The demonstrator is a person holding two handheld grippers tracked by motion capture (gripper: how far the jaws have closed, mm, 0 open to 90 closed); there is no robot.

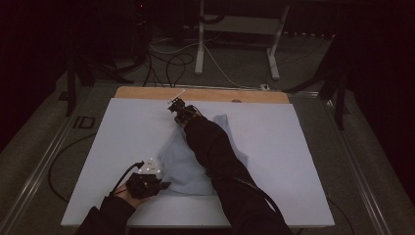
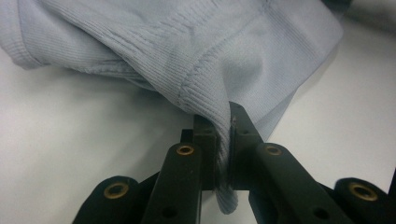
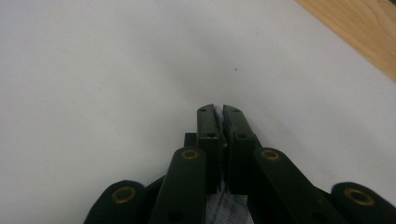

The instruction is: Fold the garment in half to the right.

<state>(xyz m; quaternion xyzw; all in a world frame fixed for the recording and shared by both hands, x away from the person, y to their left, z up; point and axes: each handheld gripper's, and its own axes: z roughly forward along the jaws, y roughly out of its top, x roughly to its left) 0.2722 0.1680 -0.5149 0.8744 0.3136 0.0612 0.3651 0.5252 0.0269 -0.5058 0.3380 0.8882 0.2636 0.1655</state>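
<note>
Left gripper (image 2: 224,140) — jaws clamped on a ribbed hem of the garment (image 2: 224,51), a strip of knit running down between them and out below; in the high view this gripper (image 1: 164,185) sits at the near left of the white board (image 1: 122,137), at the garment's (image 1: 183,166) near-left corner. Right gripper (image 3: 218,112) — jaws pressed together, with a sliver of pale ribbed cloth visible low between them, so it appears to be pinching a thin edge of the same garment, though the contact itself is mostly hidden; in the high view it (image 1: 175,106) is stretched to the far side of the board, short of the wooden edge (image 1: 205,94), with the dark sleeve (image 1: 215,152) lying across the cloth. The garment, a pale blue knit, lies in the middle of the board, drawn out between the near-left gripper and the far one, its right part spread flat and its left part bunched in folds. Judged step: spreading or straightening the garment, the two held edges being pulled apart along a near–far line. The next move would call for even tension from both grips, a low path so the cloth drags flat on the board, and release only once the folds near the left gripper have opened. The hazard is a thin hold slipping from the right jaws. Beyond the board lie a grey floor, cables (image 1: 171,61) and a white table frame (image 1: 235,29).
</note>
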